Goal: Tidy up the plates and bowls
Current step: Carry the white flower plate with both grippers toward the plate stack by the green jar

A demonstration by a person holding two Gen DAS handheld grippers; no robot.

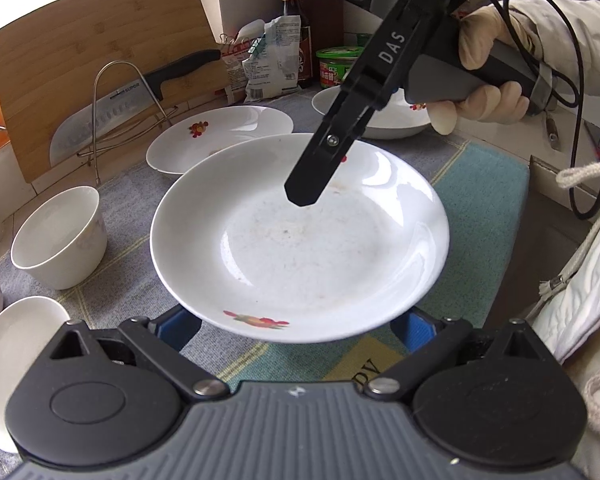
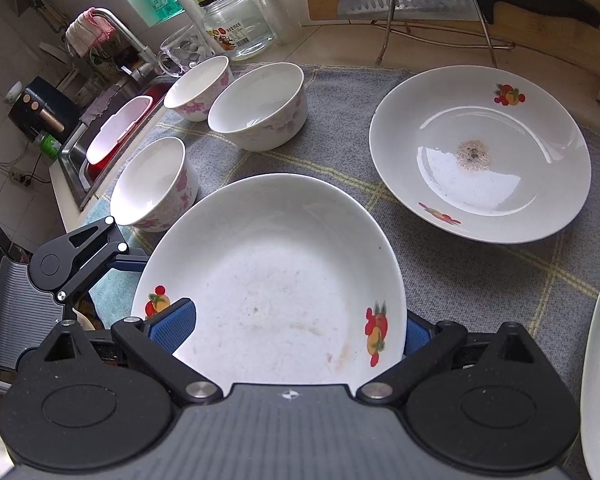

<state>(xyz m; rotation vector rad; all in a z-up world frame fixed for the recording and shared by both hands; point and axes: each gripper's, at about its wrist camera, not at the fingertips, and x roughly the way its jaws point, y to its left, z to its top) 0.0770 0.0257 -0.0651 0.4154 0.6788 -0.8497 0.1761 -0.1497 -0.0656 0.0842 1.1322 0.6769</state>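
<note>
We see the left tongs [image 1: 298,330] spread wide, their blue pads at either side of the near rim of a white shallow ceramic plate with fruit decals [image 1: 300,240]; whether the pads press the rim we cannot tell, as the plate hides their tips. The right tongs [image 1: 302,196] reach in from the far side, held by a gloved hand [image 1: 482,80]. In the right wrist view the right tongs [image 2: 296,330] also straddle this plate [image 2: 276,280], one blue pad lying over the rim by a decal, the other behind the opposite edge; firm grip not confirmed. The plate appears lifted above a grey checked cloth [image 2: 460,272] covering the worktop. On the cloth, well apart to the right, sits a second white fruit-decal plate with a dark speckled stain at its centre [image 2: 480,152]. Three white bowls with pink flower prints [image 2: 258,104] stand near the cloth's left edge, close to each other. Behind, a steel cleaver with a black handle [image 2: 460,0] rests in a wire rack against a wooden cutting board [image 1: 100,60].
</note>
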